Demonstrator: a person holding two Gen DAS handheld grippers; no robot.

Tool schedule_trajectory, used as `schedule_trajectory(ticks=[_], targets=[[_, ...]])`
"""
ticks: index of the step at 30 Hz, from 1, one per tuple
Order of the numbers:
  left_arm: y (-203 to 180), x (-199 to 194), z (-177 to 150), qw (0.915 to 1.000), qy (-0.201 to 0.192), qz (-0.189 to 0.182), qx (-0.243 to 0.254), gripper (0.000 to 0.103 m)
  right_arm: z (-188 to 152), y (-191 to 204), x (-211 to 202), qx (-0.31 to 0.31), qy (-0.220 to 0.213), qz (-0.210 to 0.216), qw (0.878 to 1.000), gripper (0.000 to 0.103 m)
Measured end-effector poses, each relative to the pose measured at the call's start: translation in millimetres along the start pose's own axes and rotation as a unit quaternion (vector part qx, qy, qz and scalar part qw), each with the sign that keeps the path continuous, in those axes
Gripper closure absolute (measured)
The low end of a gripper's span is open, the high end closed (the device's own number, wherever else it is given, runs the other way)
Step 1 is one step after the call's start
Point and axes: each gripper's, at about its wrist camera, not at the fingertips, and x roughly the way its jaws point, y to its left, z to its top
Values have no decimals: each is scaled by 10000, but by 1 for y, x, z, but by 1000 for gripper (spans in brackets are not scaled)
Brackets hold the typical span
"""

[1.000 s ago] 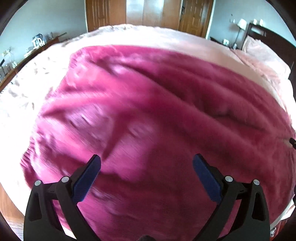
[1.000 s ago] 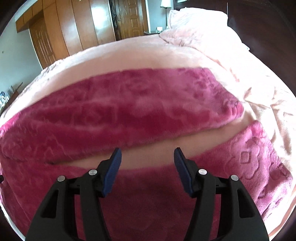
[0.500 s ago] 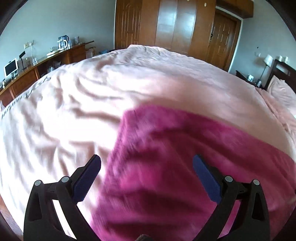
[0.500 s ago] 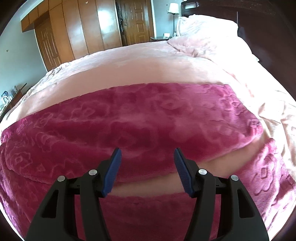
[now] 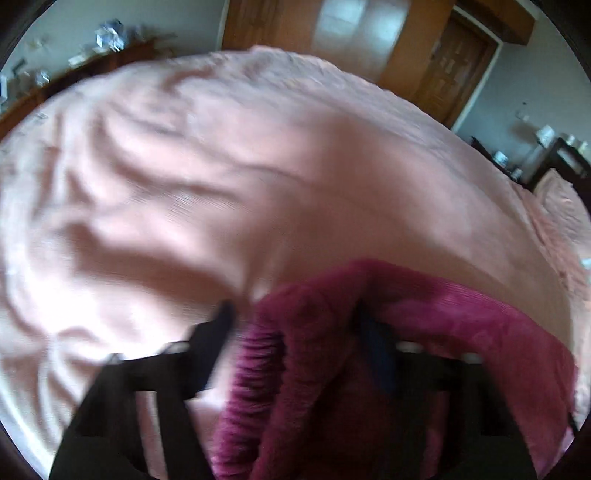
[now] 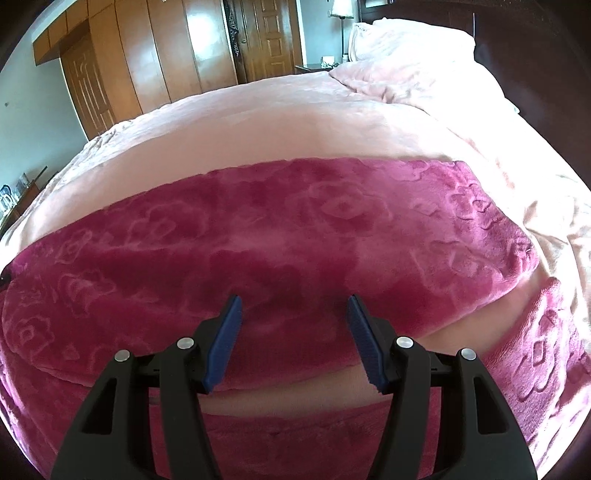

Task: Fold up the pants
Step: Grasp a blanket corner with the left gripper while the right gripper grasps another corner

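Bed (image 6: pixel 332 122) with pink cover fills both views. Wood wardrobe (image 6: pixel 155 62) and door behind it, pillows (image 6: pixel 413 48) at the headboard end, a lamp (image 6: pixel 338 7) beside them; side counter (image 5: pixel 92 70) with clutter at the far left of the left wrist view, blurred.

Pants (image 6: pixel 288 236), magenta plush with an embossed flower pattern, lie flat across the bed in the right wrist view. One leg runs wide across the middle, its cuff end at the right. A second magenta band sits nearer the camera, with a strip of pink cover between the two.

Compared with a second ago, the right wrist view has crept forward: the upper leg was well ahead of the fingers then and now lies right under them. Right gripper (image 6: pixel 293 325) hangs over that leg, jaws partly apart at the same gap as before, nothing pinched between the blue pads (image 6: pixel 225 339).

The left wrist view changed a lot. A second ago magenta cloth filled it; now it is mostly bare pink cover, with the pants (image 5: pixel 424 332) only at lower right. Frame is motion-blurred. Left gripper (image 5: pixel 291 314) jaws have just been closing from fully wide. A bunched, ribbed edge of the pants sits between them, cloth up against the right finger (image 5: pixel 373 343). Cannot tell whether the pads are actually clamping it yet.
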Motion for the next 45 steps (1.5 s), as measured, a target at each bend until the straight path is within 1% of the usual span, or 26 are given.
schedule_trajectory(ticks=[2, 4, 7, 9, 12, 15, 18, 19, 21, 22, 24, 25, 27, 28, 31, 32, 33, 35, 36, 40, 43, 45], targets=[[-3, -1, 1, 9999, -68, 52, 80, 64, -1, -5, 2, 32, 21, -19, 10000, 43], [-8, -6, -1, 9997, -126, 50, 184, 77, 1, -14, 3, 130, 33, -14, 9999, 43], [-15, -22, -4, 9988, -284, 34, 393, 83, 9, -40, -1, 463, -1, -37, 9989, 43], [-17, -36, -4, 9979, -432, -53, 472, 83, 19, -64, -6, 720, -79, -124, 9973, 43], [-15, -57, -1, 9973, -589, -272, 334, 83, 36, -95, -7, 969, -132, -269, 9948, 43], [-15, -83, -3, 9958, -742, -460, 283, 83, 63, -131, -3, 1332, -142, -241, 9907, 43], [-18, -102, -7, 9949, -819, -481, 335, 84, 94, -168, 15, 1826, -38, -93, 9831, 43], [-21, -107, -9, 9948, -837, -449, 369, 84, 102, -177, 21, 1885, -27, -188, 9819, 43], [-23, -114, -12, 9947, -859, -397, 404, 84, 115, -191, 33, 1866, -74, -546, 9809, 43], [-24, -118, -13, 9948, -860, -366, 406, 83, 121, -197, 44, 1785, -40, -600, 9821, 43], [-25, -122, -15, 9951, -855, -305, 385, 83, 128, -204, 65, 1627, 91, -866, 9828, 43], [-26, -123, -16, 9953, -849, -276, 383, 84, 130, -207, 79, 1490, 217, -906, 9844, 43], [-28, -123, -17, 9956, -829, -197, 397, 84, 128, -210, 102, 1301, 499, -751, 9874, 42], [-29, -122, -18, 9959, -806, -154, 386, 83, 126, -210, 106, 1254, 493, -757, 9880, 39], [-32, -119, -18, 9966, -753, -98, 324, 84, 128, -214, 108, 1310, 367, -643, 9886, 39], [-33, -119, -17, 9966, -750, -83, 329, 84, 130, -215, 108, 1323, 371, -597, 9887, 50], [-36, -120, -17, 9965, -765, -79, 336, 84, 131, -216, 108, 1286, 392, -537, 9895, 59], [-37, -121, -15, 9964, -791, -94, 299, 84, 135, -210, 103, 1117, 417, -498, 9916, 90], [-37, -122, -14, 9963, -801, -103, 281, 84, 139, -208, 99, 1062, 395, -468, 9925, 91], [-35, -129, -13, 9960, -857, -91, 233, 84, 156, -195, 63, 760, -41, -657, 9949, 93], [-33, -138, -14, 9954, -929, -118, 188, 84, 166, -183, 28, 385, -483, -991, 9932, 94], [-31, -145, -14, 9951, -969, -135, 141, 84, 172, -177, 11, 328, -697, -1083, 9911, 94]])
